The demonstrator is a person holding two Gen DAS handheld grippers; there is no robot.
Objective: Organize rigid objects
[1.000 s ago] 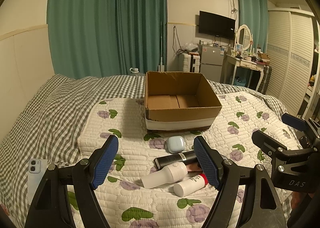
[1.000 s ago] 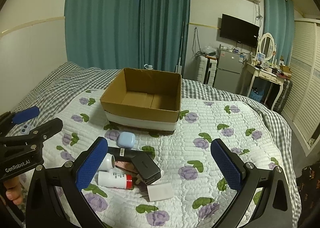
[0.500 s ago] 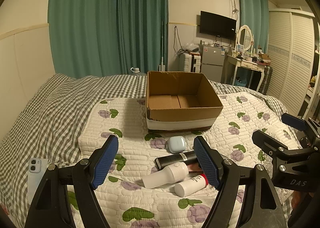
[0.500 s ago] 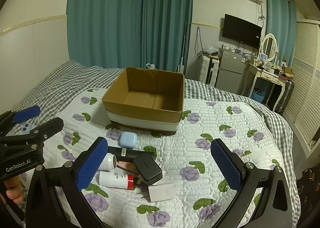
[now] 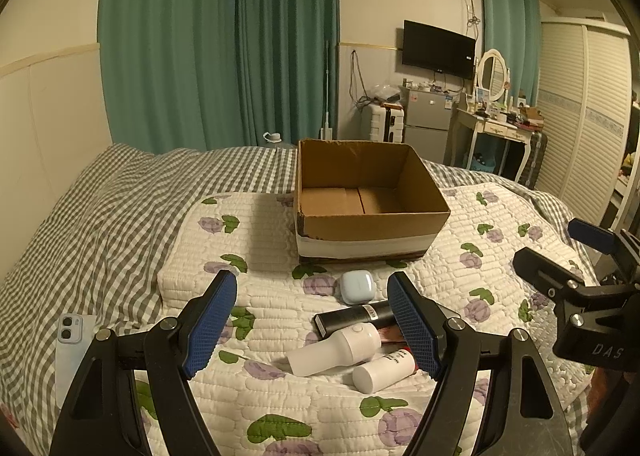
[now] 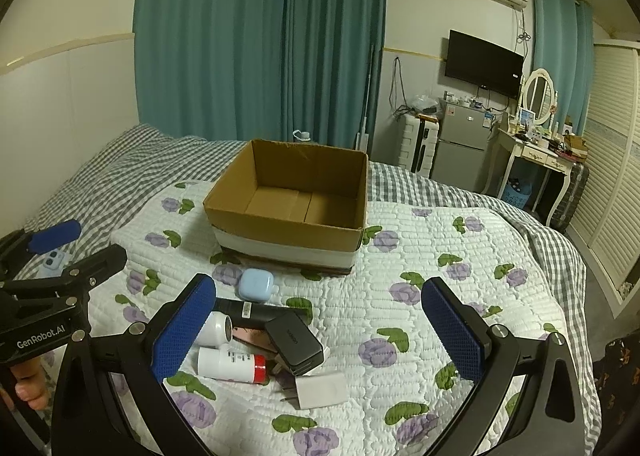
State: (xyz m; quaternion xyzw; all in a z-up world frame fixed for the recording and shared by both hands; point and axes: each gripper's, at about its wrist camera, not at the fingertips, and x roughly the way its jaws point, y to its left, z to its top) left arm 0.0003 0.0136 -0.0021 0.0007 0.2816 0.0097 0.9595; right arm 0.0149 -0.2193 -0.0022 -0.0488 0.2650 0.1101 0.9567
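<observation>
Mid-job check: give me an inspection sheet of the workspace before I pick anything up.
Surface: floral quilt over a checked bedspread.
Job's things: open cardboard box, nothing visible inside; pale blue case, black tube, white bottle, red-capped bottle, black charger, white plug adapter piled in front of it.
Clutter: phone at the bed edge.
Grippers: left gripper and right gripper open, holding nothing.
Cables: wires on the far wall only.
Surroundings: curtains, TV, fridge, dressing table.
</observation>
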